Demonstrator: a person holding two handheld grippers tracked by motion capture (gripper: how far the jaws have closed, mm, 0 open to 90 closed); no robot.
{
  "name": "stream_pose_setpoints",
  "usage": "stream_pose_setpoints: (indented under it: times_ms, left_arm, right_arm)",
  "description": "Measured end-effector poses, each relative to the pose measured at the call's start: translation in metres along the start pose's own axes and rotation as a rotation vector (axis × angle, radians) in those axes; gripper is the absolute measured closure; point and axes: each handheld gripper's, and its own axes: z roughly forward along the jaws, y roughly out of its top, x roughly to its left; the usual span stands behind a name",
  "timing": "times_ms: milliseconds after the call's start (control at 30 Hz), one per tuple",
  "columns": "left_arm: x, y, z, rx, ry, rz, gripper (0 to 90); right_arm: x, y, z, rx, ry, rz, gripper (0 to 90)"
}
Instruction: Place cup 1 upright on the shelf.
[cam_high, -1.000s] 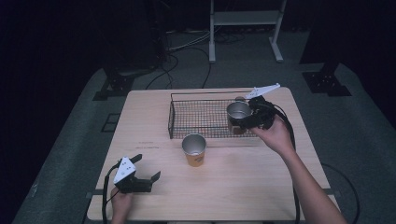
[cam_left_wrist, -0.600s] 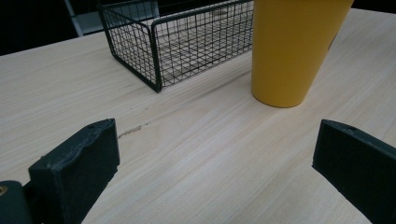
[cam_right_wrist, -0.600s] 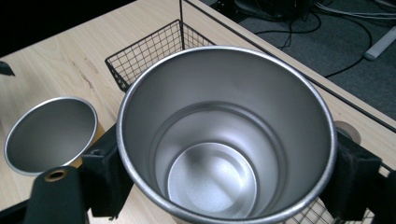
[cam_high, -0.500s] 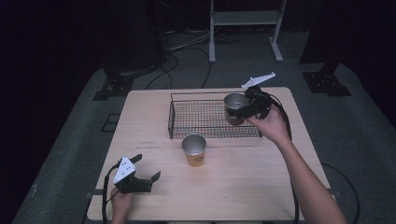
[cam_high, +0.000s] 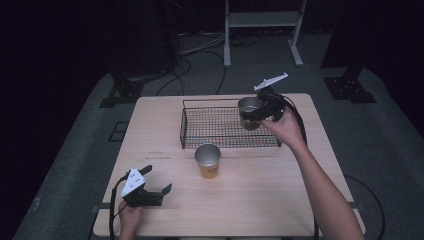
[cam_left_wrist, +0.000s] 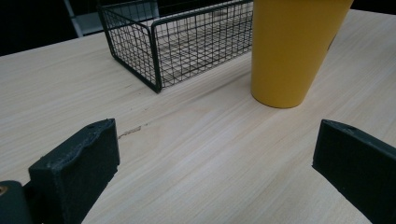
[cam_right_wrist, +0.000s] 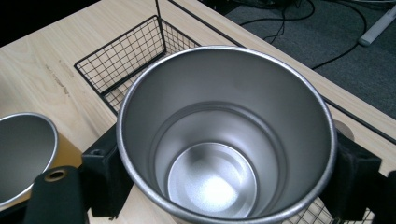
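Observation:
My right gripper (cam_high: 256, 116) is shut on a metal cup (cam_high: 249, 111) and holds it in the air above the right end of the black wire basket (cam_high: 200, 127). The right gripper view looks straight down into this cup (cam_right_wrist: 224, 140), with a black jaw pressed on each side of it. A second cup (cam_high: 208, 160), yellow outside and silver inside, stands upright on the table just in front of the basket, and its yellow wall (cam_left_wrist: 292, 46) is seen in the left gripper view. My left gripper (cam_high: 159, 181) rests open on the table at the front left.
The wooden table (cam_high: 260, 200) has bare room along its front and right side. Beyond its far edge are a white stand's legs (cam_high: 262, 35) and cables on the dark floor. The basket (cam_left_wrist: 187, 42) sits left of the yellow cup in the left gripper view.
My right gripper has lifted the metal cup higher and carried it a little left over the basket's right end. The left gripper has stayed put.

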Motion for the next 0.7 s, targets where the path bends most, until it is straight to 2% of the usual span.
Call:
stream_pose_setpoints:
  times_ms: [200,433,700]
  left_arm:
    - [0.0,0.0,0.0,-0.003,-0.001,-0.003,0.0]
    - [0.0,0.0,0.0,-0.002,-0.002,-0.005,0.0]
    - [0.0,0.0,0.0,-0.002,-0.003,-0.006,0.0]
  right_arm:
    - [-0.003,0.006,0.006,0.003,-0.005,0.007,17.4]
    - [-0.013,0.014,0.013,0.01,-0.012,0.036,17.4]
    - [-0.018,0.011,0.03,0.02,-0.018,0.064,17.4]
